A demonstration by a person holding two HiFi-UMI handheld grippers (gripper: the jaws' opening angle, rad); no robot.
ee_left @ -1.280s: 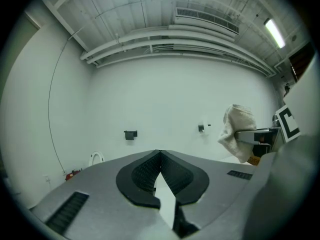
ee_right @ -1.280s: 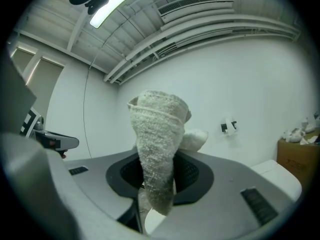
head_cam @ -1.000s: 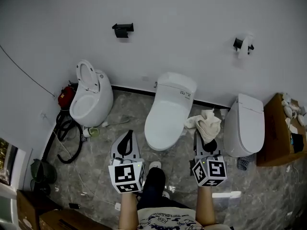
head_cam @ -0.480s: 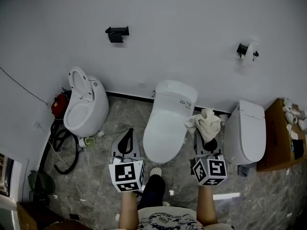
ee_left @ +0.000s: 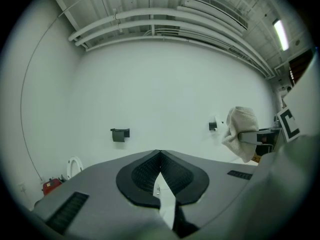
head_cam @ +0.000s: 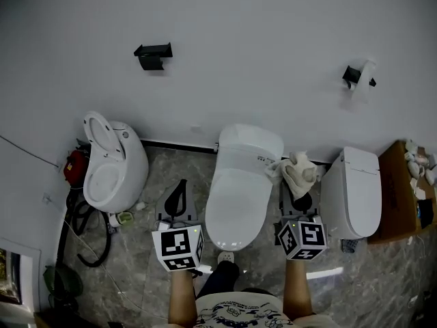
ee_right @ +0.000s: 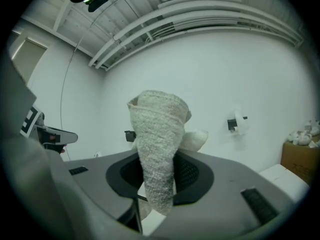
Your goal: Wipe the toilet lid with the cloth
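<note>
Cloth raised beside the toilet, and the lid [head_cam: 234, 207] sits more squarely between the grippers than a second ago.
The right gripper [head_cam: 299, 198] is clenched on the cloth [head_cam: 296, 172], which has moved up to overlap the tank's [head_cam: 249, 142] right edge; whether it touches cannot be told. The left gripper [head_cam: 179, 191] is closed on nothing. The cloth hides the right jaw tips.
</note>
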